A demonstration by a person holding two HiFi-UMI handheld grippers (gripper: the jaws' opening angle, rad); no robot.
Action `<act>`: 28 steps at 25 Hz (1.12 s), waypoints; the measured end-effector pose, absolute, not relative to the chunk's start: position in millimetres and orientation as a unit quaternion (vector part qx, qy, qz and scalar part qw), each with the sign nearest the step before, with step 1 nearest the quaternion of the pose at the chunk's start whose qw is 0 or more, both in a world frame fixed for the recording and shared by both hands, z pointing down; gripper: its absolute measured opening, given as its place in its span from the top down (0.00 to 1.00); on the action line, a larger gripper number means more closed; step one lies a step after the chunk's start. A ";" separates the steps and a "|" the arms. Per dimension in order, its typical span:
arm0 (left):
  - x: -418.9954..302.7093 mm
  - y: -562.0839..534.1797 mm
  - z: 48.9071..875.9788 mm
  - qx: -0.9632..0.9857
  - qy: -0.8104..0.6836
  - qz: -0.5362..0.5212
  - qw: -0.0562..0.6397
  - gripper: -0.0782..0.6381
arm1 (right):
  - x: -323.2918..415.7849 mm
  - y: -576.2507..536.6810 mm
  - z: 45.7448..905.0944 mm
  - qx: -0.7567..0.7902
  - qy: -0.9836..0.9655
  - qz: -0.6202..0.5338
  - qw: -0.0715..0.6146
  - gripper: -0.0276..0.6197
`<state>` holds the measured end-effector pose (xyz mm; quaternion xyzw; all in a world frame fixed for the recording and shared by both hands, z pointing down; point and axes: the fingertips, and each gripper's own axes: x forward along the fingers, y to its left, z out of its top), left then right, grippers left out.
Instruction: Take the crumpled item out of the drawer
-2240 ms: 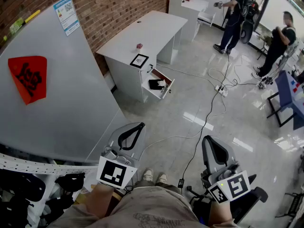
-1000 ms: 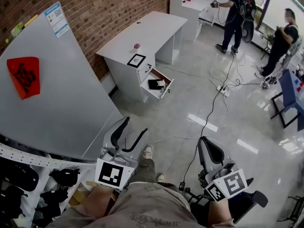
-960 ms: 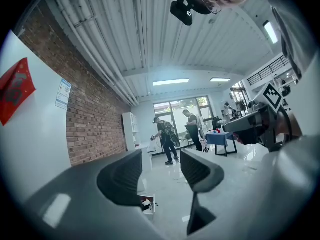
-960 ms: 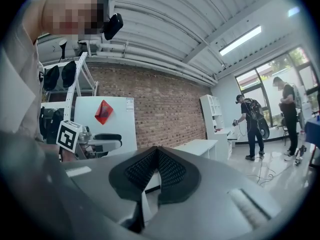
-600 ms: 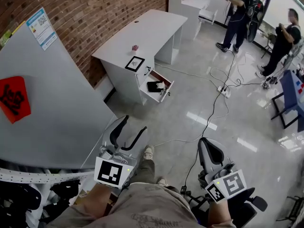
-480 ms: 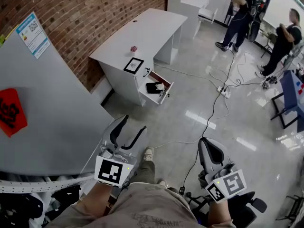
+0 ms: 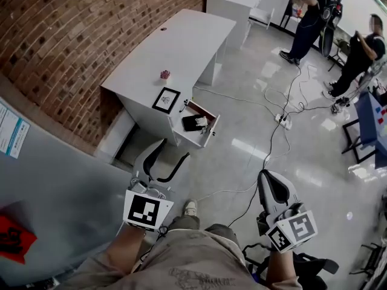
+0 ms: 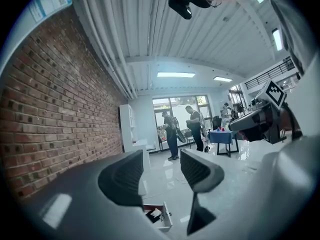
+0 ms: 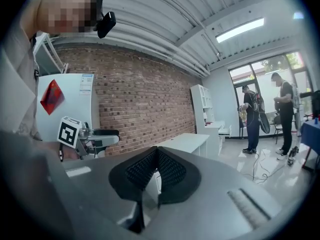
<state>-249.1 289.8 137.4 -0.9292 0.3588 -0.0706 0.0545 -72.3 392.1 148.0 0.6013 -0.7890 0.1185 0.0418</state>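
Note:
An open drawer [image 7: 200, 129] juts from the front of a white desk [image 7: 175, 44] across the floor. Inside lie a black item and a white crumpled item [image 7: 202, 121]. Both grippers are held low near my body, far short of the drawer. My left gripper [image 7: 171, 151] is open and empty, pointing toward the desk. In the left gripper view the drawer [image 8: 161, 219] and crumpled item [image 8: 155, 213] show small, below the gap of the left gripper [image 8: 162, 171]. My right gripper [image 7: 266, 179] is shut on nothing; its pads meet in the right gripper view [image 9: 156, 167].
On the desk are a framed marker card [image 7: 165, 99] and a small red object [image 7: 164, 74]. A brick wall [image 7: 72, 35] runs on the left, a grey board [image 7: 48, 186] near me. Cables [image 7: 269, 144] and a power strip [image 7: 282, 118] cross the floor. Two people [image 7: 311, 17] stand far right.
I have stepped forward: the desk and drawer look nearer and the grey board has slid off to the lower left. Left gripper stays open, right stays shut.

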 end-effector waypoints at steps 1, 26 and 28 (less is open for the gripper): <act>-250.9 276.4 137.6 -0.929 0.358 -0.070 0.053 0.57 | -73.7 379.2 145.8 0.602 -0.789 0.116 0.043 0.91; -180.2 89.5 192.7 -0.905 0.409 -0.107 0.040 0.57 | 8.8 163.7 185.2 0.548 -0.826 0.122 0.050 0.91; -161.0 74.1 191.6 -0.901 0.419 -0.111 0.039 0.57 | 30.3 142.5 185.3 0.538 -0.832 0.124 0.051 0.91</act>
